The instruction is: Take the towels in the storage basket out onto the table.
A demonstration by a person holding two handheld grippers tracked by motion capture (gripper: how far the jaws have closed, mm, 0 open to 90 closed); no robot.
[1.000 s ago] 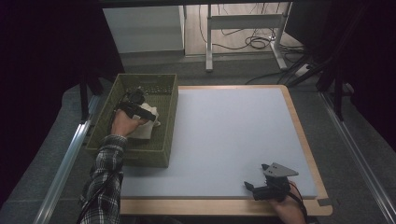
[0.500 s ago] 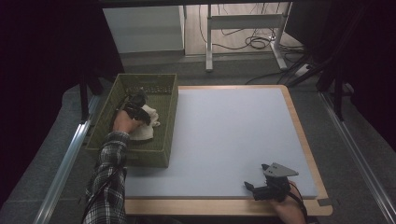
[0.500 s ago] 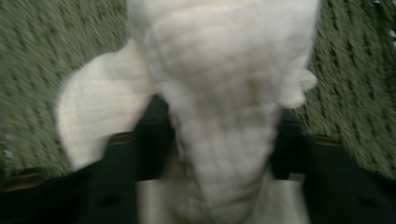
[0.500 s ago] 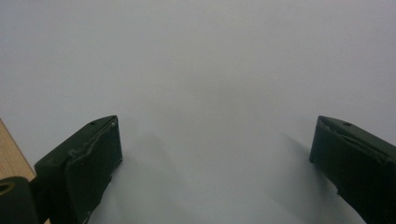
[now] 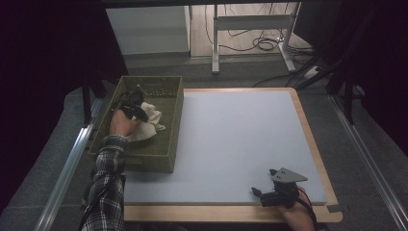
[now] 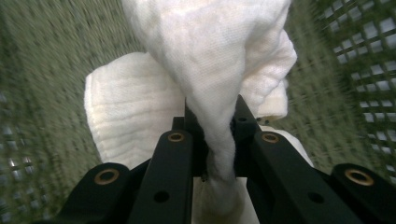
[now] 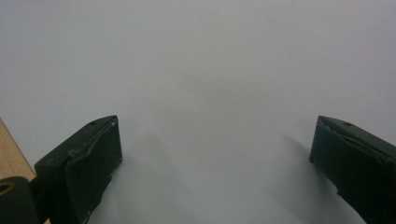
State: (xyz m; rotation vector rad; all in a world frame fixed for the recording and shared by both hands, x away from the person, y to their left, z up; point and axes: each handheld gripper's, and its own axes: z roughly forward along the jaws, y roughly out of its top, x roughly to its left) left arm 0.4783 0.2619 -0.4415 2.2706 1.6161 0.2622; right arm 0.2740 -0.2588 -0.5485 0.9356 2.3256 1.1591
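A white cloth [image 5: 148, 120] lies bunched inside the green mesh basket [image 5: 163, 156] at the table's left. My left gripper [image 5: 136, 111] is inside the basket, shut on a fold of the white cloth [image 6: 219, 84], which rises between its jaws. Another part of the cloth rests on the basket floor [image 6: 42, 70]. My right gripper [image 5: 274, 195] sits low near the table's front edge at the right. Its jaws stand wide apart over the pale mat [image 7: 210, 84] with nothing between them.
The light blue-grey mat [image 5: 240, 139] covers the tabletop inside a wooden border [image 5: 226, 211]. The basket's walls surround the left gripper closely. A metal rail [image 5: 67, 168] runs along the table's left side; a desk frame and cables [image 5: 260, 43] stand beyond the far edge.
The left hand and gripper moved slightly toward the basket's far end, pulling the cloth up with them. The right gripper has not moved.
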